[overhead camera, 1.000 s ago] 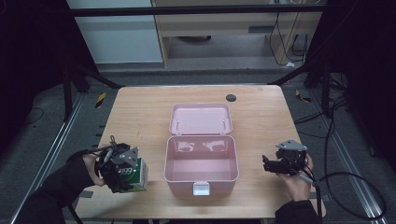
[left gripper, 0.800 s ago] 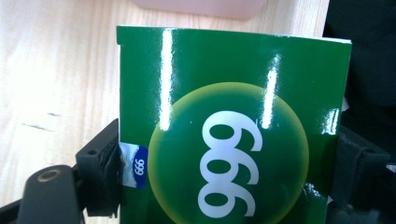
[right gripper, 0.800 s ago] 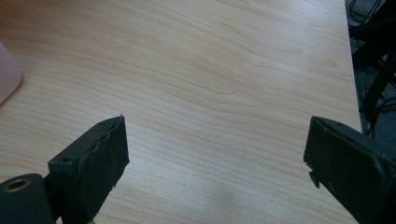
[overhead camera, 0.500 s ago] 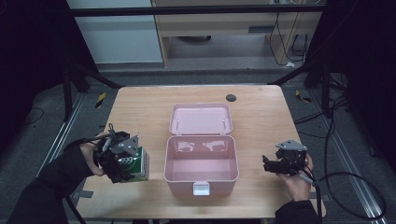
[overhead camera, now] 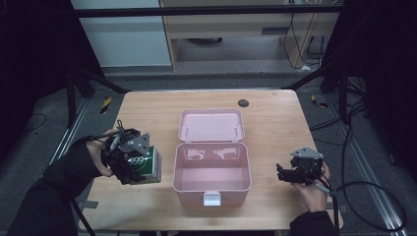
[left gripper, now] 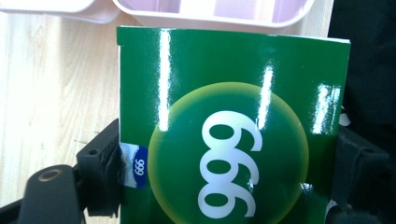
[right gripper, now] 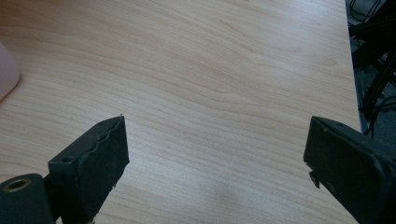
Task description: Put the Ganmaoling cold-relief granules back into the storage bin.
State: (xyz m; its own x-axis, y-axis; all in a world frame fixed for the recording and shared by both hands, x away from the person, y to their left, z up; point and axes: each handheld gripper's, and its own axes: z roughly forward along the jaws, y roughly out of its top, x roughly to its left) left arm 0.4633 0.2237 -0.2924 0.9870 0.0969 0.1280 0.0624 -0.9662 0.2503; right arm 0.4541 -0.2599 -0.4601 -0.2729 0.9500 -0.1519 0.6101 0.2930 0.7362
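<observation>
In the high view, a light wooden table (overhead camera: 265, 113) carries a pink plastic case with its hinged lid laid open (overhead camera: 211, 169) at the centre; the lid lies flat toward twelve o'clock and the deep tray with a white latch sits toward six. At about nine o'clock from the case, just beside its left wall, the left gripper (overhead camera: 129, 160) is clamped on a glossy green cardboard box printed with white "999" digits (overhead camera: 147, 163); whether the box rests on the wood or is lifted clear is hard to judge from this angle. At three o'clock from the case and well apart from it, the right gripper (overhead camera: 285, 173) is held over bare wood, its jaws pointing toward the case. A small dark round disc (overhead camera: 243, 103) lies near the table's far edge, at about one o'clock from the case.

In the left gripper view, the green box (left gripper: 233, 135) stands between the two black jaws, one pressed against each side, with the pale rim of the case (left gripper: 210, 11) at twelve o'clock just beyond it.

In the right gripper view, the jaws of the right gripper (right gripper: 217, 163) stand wide apart with nothing between them, above the wood grain of the table (right gripper: 210, 70); a pink corner of the case (right gripper: 7, 70) shows at nine o'clock.
</observation>
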